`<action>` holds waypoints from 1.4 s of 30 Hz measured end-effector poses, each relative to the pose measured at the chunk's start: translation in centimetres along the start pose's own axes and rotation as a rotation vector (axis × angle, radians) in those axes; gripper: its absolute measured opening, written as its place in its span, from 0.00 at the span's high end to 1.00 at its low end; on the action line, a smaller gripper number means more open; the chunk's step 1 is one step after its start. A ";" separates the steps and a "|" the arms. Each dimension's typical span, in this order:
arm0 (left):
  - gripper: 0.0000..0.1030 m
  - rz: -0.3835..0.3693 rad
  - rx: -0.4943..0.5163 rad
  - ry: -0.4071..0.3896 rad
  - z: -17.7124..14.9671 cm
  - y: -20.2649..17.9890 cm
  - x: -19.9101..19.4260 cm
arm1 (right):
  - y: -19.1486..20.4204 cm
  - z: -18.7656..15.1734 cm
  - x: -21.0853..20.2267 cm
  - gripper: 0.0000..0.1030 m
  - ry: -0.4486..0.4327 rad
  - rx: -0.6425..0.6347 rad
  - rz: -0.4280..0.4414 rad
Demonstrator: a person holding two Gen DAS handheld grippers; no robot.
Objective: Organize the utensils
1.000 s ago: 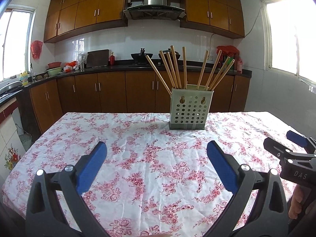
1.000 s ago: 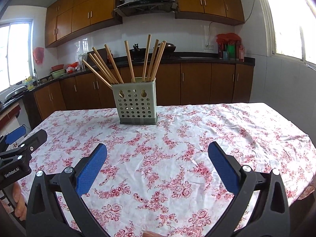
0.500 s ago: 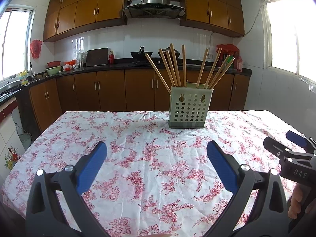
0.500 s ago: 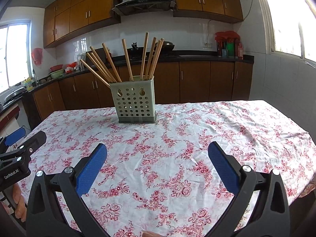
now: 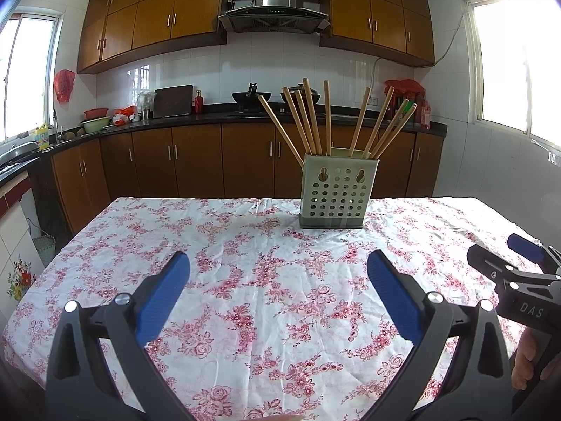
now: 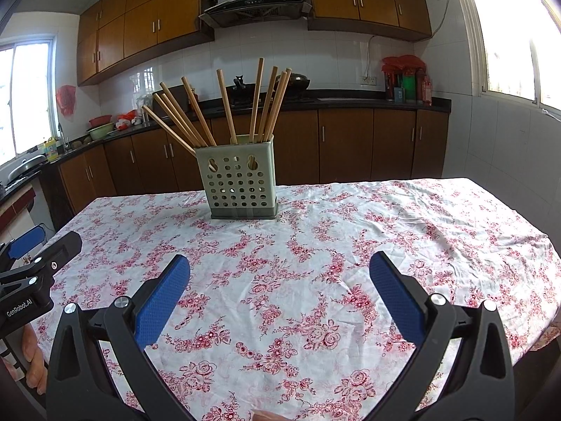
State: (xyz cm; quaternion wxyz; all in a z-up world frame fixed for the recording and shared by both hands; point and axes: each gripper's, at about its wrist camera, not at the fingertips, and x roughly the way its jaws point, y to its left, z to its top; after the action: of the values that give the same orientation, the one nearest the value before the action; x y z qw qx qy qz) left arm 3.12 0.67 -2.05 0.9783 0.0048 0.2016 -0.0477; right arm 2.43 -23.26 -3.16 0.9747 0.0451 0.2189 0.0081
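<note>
A pale green perforated utensil holder (image 5: 338,191) stands upright at the far side of the table; it also shows in the right wrist view (image 6: 238,184). Several wooden chopsticks (image 5: 312,121) stand fanned out inside it, as the right wrist view (image 6: 224,108) also shows. My left gripper (image 5: 278,270) is open and empty, well short of the holder. My right gripper (image 6: 279,268) is open and empty, also well back from it. The right gripper appears at the right edge of the left wrist view (image 5: 512,273).
The table carries a white cloth with pink flowers (image 5: 266,280), wrinkled in places. Its right edge (image 6: 547,245) drops off near the window wall. Behind the table run brown kitchen cabinets and a dark counter (image 5: 196,115) with pots and bottles.
Both grippers have tilted up and back slightly, so the holder sits a little lower and farther in view. Both stay open and empty. The holder and chopsticks have not moved.
</note>
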 end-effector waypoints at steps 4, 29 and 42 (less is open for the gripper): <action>0.04 0.000 0.002 0.000 0.0 -0.1 0.0 | 0.0 0.0 0.0 0.02 -0.001 0.001 0.000; 0.04 0.000 -0.003 0.004 0.0 -0.3 0.1 | 0.0 0.0 0.0 0.02 0.001 0.001 0.001; 0.04 -0.002 -0.003 0.005 -0.1 -0.3 0.1 | -0.1 0.1 0.0 0.02 0.001 0.001 0.001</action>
State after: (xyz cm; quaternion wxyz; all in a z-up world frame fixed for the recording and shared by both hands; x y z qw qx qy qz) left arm 3.20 0.35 -2.16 0.9778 0.0034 0.2040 -0.0486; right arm 2.41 -23.37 -3.10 0.9746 0.0456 0.2193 0.0083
